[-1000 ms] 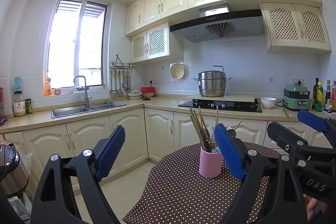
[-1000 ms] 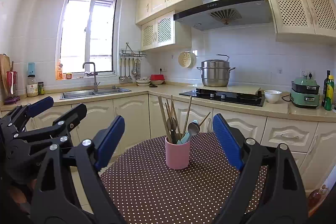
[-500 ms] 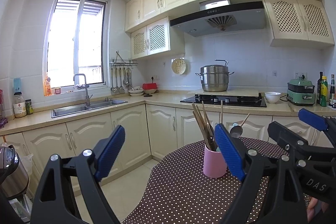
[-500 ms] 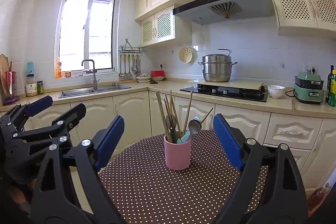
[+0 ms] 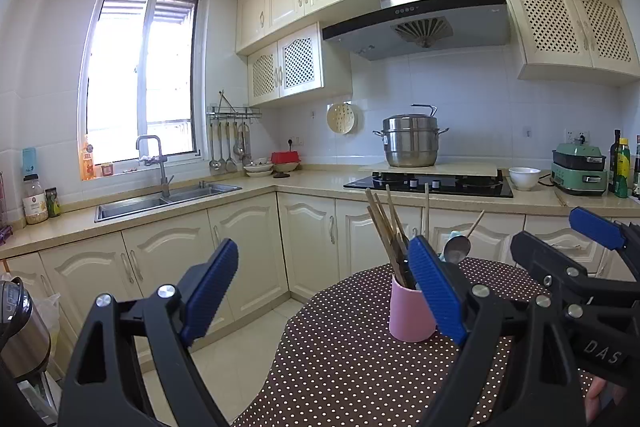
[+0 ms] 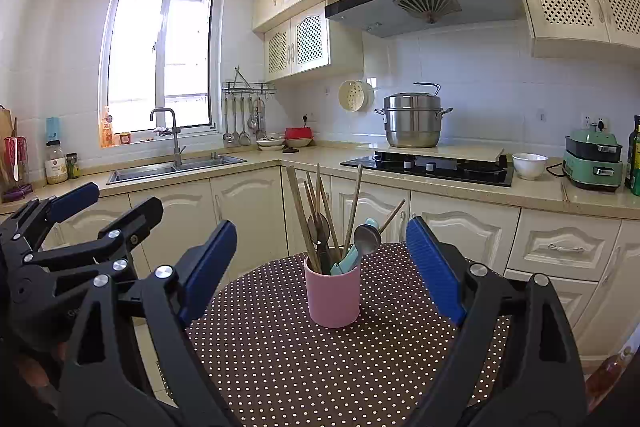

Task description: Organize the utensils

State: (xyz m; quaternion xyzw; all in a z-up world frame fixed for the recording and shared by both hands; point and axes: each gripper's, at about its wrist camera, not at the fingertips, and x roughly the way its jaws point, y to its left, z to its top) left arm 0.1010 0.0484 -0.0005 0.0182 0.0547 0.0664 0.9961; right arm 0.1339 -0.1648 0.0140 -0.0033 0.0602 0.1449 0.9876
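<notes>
**Utensils gathered in the pink cup, both grippers empty**

Utensils (image 6: 320,223) stand bunched together in a pink cup (image 6: 333,297) on a round table covered with a brown polka-dot cloth (image 6: 320,367). From the right wrist view the bundle shows several wooden chopsticks (image 6: 298,203) leaning left and upright, a metal spoon (image 6: 366,238) with its bowl tipped toward the right, and light blue handles (image 6: 346,261) poking over the rim. The cup sits upright near the far edge of the table, in front of the cream lower cabinets (image 6: 244,211).

The right gripper (image 6: 320,271) hovers above the near side of the table with its blue-padded jaws spread wide, holding nothing; the cup appears between them, farther off. The left gripper (image 5: 326,297) also has its jaws spread wide and empty, and it sits left of the cup, so that its right pad (image 5: 438,291) overlaps the cup's right side in the left wrist view. Each gripper shows in the other's camera: left gripper at the left edge, right gripper at the right edge.

Behind the table a counter carries a steel sink (image 6: 176,167), a black hob (image 6: 428,167) with a steel steamer pot (image 6: 412,121), a white bowl (image 6: 529,165) and a green appliance (image 6: 594,157)
</notes>
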